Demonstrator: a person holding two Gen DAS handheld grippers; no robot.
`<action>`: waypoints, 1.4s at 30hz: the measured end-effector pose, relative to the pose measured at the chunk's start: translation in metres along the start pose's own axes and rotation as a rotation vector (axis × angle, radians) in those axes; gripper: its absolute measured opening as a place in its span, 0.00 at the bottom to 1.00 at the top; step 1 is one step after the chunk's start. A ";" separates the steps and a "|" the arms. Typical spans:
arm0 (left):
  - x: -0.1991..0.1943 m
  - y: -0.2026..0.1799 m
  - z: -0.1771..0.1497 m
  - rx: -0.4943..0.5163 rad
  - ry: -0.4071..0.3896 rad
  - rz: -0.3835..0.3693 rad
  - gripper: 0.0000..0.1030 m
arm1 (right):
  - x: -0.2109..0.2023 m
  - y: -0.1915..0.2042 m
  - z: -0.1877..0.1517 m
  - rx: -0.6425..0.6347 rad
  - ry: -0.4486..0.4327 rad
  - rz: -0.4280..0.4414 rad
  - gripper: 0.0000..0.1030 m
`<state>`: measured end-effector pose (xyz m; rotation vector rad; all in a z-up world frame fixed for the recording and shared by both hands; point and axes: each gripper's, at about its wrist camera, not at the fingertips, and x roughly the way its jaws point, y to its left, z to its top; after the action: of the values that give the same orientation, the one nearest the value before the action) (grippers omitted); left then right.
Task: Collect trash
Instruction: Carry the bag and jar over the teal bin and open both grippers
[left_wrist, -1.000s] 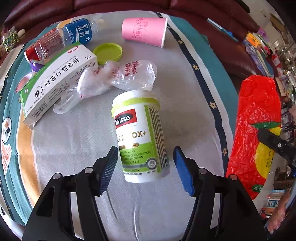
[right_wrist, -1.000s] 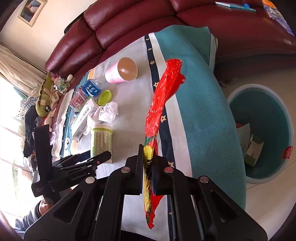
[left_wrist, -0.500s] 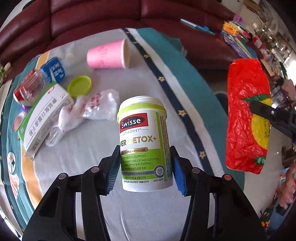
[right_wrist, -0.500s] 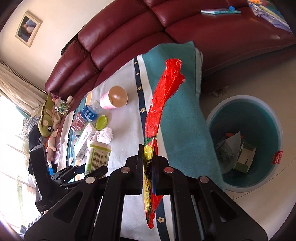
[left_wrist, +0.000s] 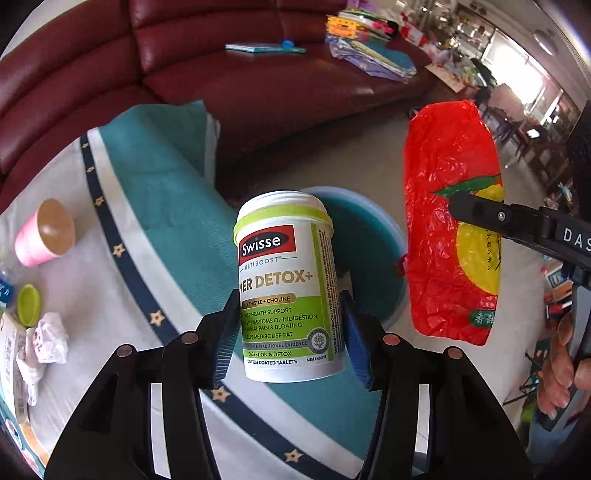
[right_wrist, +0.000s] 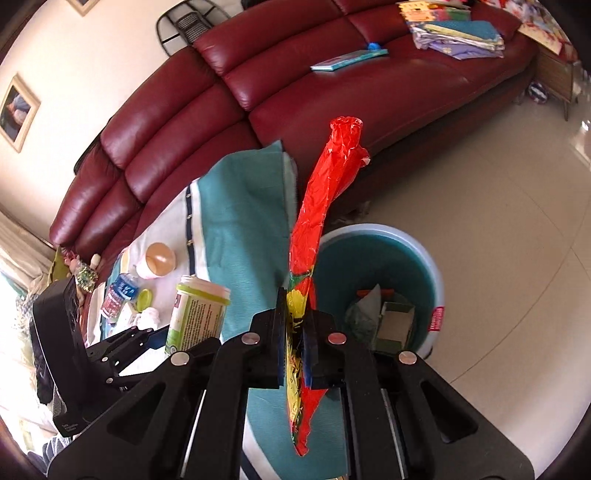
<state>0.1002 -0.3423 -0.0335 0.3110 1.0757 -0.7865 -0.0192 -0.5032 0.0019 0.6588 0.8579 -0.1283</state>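
My left gripper (left_wrist: 286, 334) is shut on a white and green Swisse pill bottle (left_wrist: 286, 284), held in the air above the table edge in front of the teal trash bin (left_wrist: 373, 254). The bottle also shows in the right wrist view (right_wrist: 194, 317). My right gripper (right_wrist: 297, 345) is shut on a red and yellow plastic wrapper (right_wrist: 317, 218), held upright next to the trash bin (right_wrist: 424, 254). The wrapper shows in the left wrist view (left_wrist: 443, 206), to the right of the bottle. The bin holds a box and crumpled paper (right_wrist: 384, 314).
On the table cloth (left_wrist: 177, 221) lie a pink paper cup (left_wrist: 44, 232), a green lid (left_wrist: 28, 305), a crumpled plastic bag (left_wrist: 48, 338) and a water bottle (right_wrist: 118, 293). A dark red sofa (right_wrist: 258, 88) stands behind, with books on it. Tiled floor (right_wrist: 498, 206) surrounds the bin.
My left gripper closed on the pill bottle, lifted it off the table and carried it right toward the bin. My right gripper moved with the wrapper toward the bin.
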 end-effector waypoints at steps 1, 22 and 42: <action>0.008 -0.006 0.004 0.012 0.008 -0.007 0.51 | 0.001 -0.006 -0.001 0.010 0.001 -0.008 0.06; 0.087 -0.024 0.038 0.026 0.078 -0.030 0.76 | 0.040 -0.055 0.011 0.090 0.092 -0.081 0.06; 0.048 0.025 0.012 -0.066 0.040 -0.024 0.95 | 0.076 -0.023 0.019 0.064 0.152 -0.076 0.65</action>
<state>0.1377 -0.3518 -0.0738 0.2592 1.1419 -0.7673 0.0351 -0.5216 -0.0559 0.7031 1.0290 -0.1762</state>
